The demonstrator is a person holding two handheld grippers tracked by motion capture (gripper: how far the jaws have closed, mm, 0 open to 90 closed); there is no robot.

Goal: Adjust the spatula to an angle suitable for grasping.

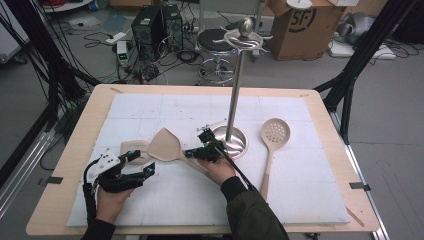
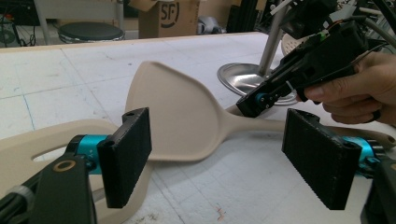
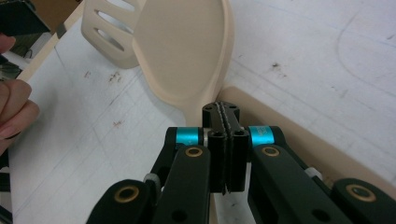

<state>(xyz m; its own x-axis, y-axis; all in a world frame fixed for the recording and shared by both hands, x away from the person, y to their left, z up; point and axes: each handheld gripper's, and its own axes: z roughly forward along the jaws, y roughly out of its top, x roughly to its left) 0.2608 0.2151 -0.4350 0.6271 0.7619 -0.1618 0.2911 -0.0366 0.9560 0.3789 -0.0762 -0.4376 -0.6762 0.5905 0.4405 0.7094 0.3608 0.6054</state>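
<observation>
**Beige turner pinched at the neck, hanging rack waiting behind**

Beige plastic utensils lie across the white mat that covers the wooden table (image 1: 75, 150). Toward the left edge, the left gripper (image 1: 141, 162) hovers low with its jaws spread wide and nothing between them; just beyond it lies a slotted spatula (image 1: 131, 148), its head partly under the turner's blade. The solid turner (image 1: 165, 145) sits near the middle of the table, blade tipped up off the mat in the left gripper view. The right gripper (image 1: 191, 154) has its jaws closed tight on the turner's neck, where blade meets handle, as the right gripper view shows. Behind it stands a steel utensil rack (image 1: 235, 90), its round base touching nothing, hooks at the top. Toward the right edge lies a skimmer spoon (image 1: 272, 145), well apart from both grippers.

The grip is narrow and close to the blade, so the long handle could swing or twist in the pads as the turner rises. The blade overlaps the slotted spatula and may drag it. Swinging toward the rack risks knocking the pole.
</observation>
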